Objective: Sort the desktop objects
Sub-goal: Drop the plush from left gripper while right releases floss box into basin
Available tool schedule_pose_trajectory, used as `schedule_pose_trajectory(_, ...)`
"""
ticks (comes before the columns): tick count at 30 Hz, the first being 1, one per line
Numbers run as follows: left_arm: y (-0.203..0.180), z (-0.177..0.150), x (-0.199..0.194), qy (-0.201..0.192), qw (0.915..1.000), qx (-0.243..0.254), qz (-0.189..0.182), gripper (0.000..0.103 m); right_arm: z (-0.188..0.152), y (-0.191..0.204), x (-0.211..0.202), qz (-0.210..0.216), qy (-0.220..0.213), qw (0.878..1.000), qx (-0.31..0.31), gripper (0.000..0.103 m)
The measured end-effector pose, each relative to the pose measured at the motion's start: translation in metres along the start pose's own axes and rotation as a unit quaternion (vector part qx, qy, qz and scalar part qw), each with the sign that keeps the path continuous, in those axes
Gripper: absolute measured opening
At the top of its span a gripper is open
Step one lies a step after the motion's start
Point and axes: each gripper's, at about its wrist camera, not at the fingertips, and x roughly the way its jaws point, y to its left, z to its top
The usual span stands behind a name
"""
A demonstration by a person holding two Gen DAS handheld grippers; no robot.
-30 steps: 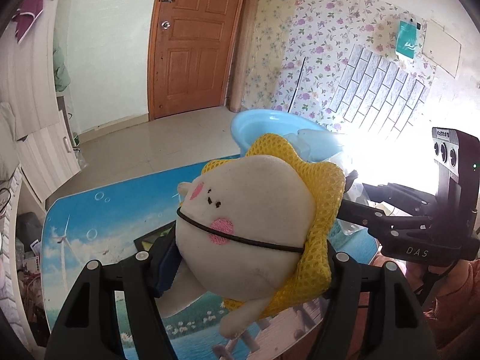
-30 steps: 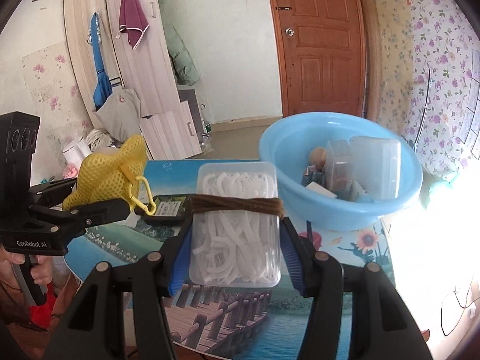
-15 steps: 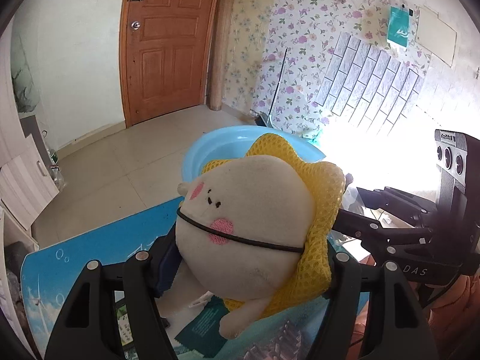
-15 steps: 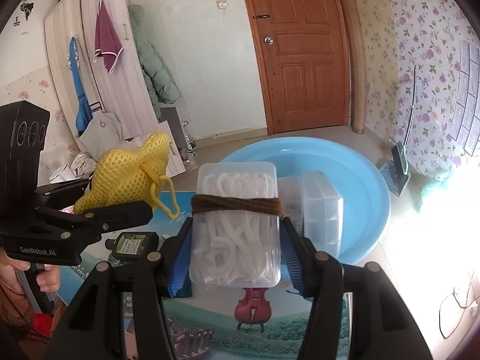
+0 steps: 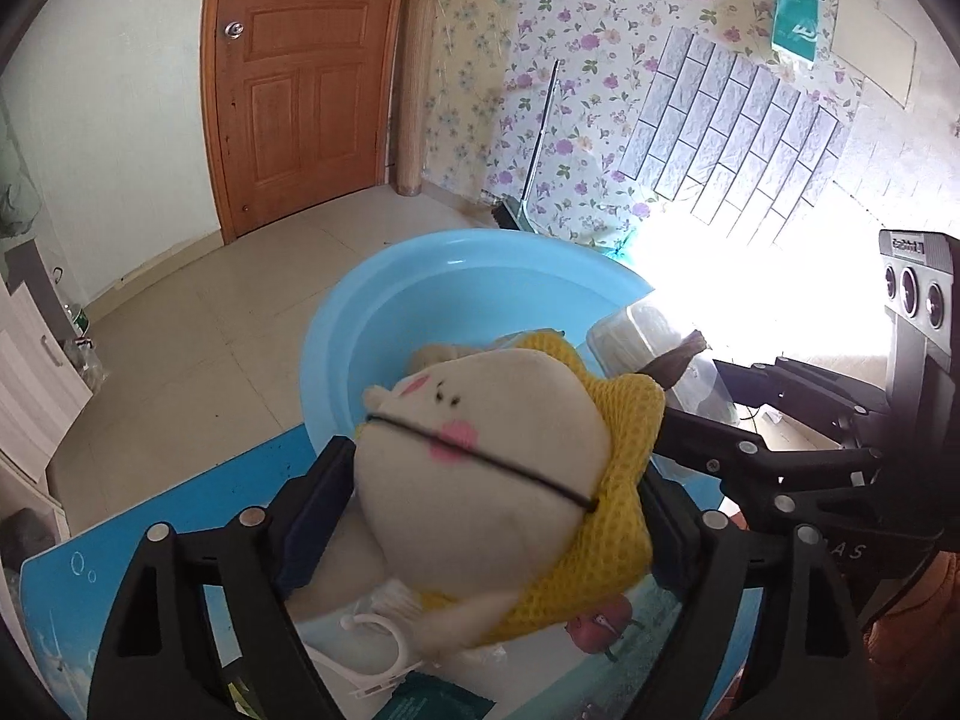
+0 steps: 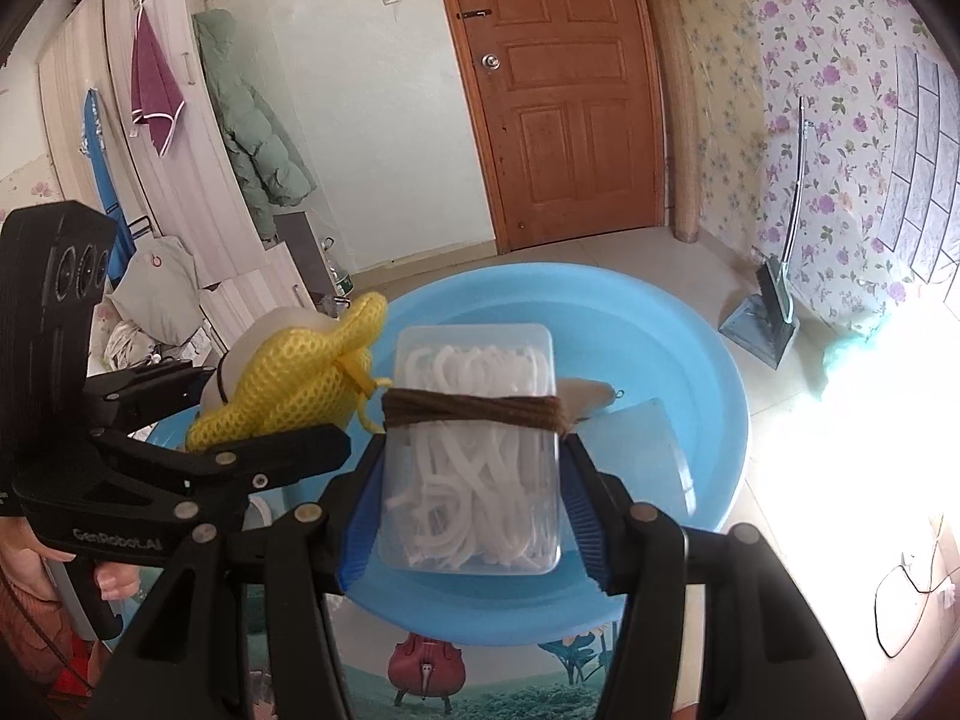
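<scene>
- The plush toy, cream-faced in a yellow mesh cover, is sitting between the pads of the left gripper, over the near rim of the blue basin; the jaws have just been opening, and the toy is tipping forward toward the basin, so I judge the pads are no longer pressing it.
- The clear plastic box, bound across its short way by a brown cord, is being gripped on its long sides by the right gripper; its long axis is pointing forward into the basin, which is lying directly beneath and ahead.
- Both grippers are hovering side by side, the left one just beside the box.
- Counting: one toy, one held box, one basin, with at least two items already lying inside it.
- The basin is resting on the picture-printed tabletop.
</scene>
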Motion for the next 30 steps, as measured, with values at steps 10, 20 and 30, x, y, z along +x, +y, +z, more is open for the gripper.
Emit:
schedule_pose_trajectory(10,-0.003,-0.004,-0.014,-0.012,0.9999,0.007,-0.007,0.093,-0.001,-0.006,0.005,-0.019,0.01,0.999,0.024,0.056)
schedule_pose_trajectory(20,0.001,-0.021,-0.045,-0.031,0.9995,0.0,-0.002,0.094,-0.008,-0.002,-0.01,-0.043,-0.007,0.999,0.033,0.072)
schedule_pose_trajectory(30,0.022,-0.059,-0.068,-0.023,0.9993,-0.027,0.006,0.095,-0.019,0.015,-0.028,-0.063,-0.013,0.998,0.029,0.072)
